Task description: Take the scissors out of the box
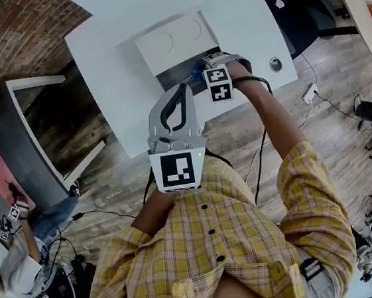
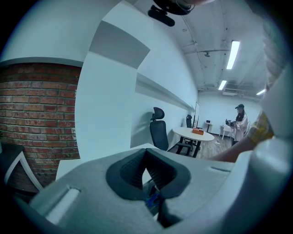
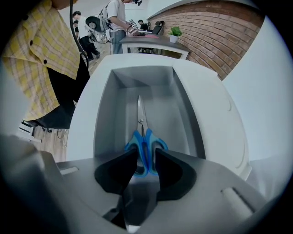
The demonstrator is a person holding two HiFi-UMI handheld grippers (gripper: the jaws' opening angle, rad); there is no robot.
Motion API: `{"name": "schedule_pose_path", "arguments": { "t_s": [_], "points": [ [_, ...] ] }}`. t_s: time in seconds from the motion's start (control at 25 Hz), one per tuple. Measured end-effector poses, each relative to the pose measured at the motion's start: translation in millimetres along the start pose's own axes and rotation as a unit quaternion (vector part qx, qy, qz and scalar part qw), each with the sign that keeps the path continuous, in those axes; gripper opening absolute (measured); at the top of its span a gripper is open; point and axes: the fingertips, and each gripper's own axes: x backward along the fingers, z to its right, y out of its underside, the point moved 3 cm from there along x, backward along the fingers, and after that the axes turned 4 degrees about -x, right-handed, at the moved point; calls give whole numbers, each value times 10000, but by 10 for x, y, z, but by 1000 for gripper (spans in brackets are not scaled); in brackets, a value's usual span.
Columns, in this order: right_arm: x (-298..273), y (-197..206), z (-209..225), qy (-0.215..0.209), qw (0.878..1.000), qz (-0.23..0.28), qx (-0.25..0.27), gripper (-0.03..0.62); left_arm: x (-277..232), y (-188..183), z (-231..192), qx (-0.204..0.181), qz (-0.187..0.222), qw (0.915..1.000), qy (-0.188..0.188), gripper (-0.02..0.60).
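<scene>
Jaws spread wide, the right gripper [image 3: 143,157] hangs nose-down in an open grey box [image 3: 110,105] on a white desk [image 1: 114,46]. It straddles the blue handles of the scissors [image 3: 141,132], which lie flat on the box floor with blades toward 12 o'clock. The pads are not pressing. A sound grip likely means closing squarely across both handle loops, then lifting straight up, clear of the walls. The left gripper [image 2: 146,157], jaws together and empty, hovers at the box's 6 o'clock
</scene>
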Motion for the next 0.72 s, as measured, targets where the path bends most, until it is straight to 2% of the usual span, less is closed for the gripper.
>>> {"name": "schedule_pose_path", "arguments": {
  "t_s": [0.24,0.72],
  "points": [
    [-39,-28,-14,-336,9994,-112,35,91,-10,10,18,-44,8,9999,93,2],
    [7,-9,-20,-379,9993,-15,-32,89,39,-37,21,-112,78,9998,110,2]
  ]
}}
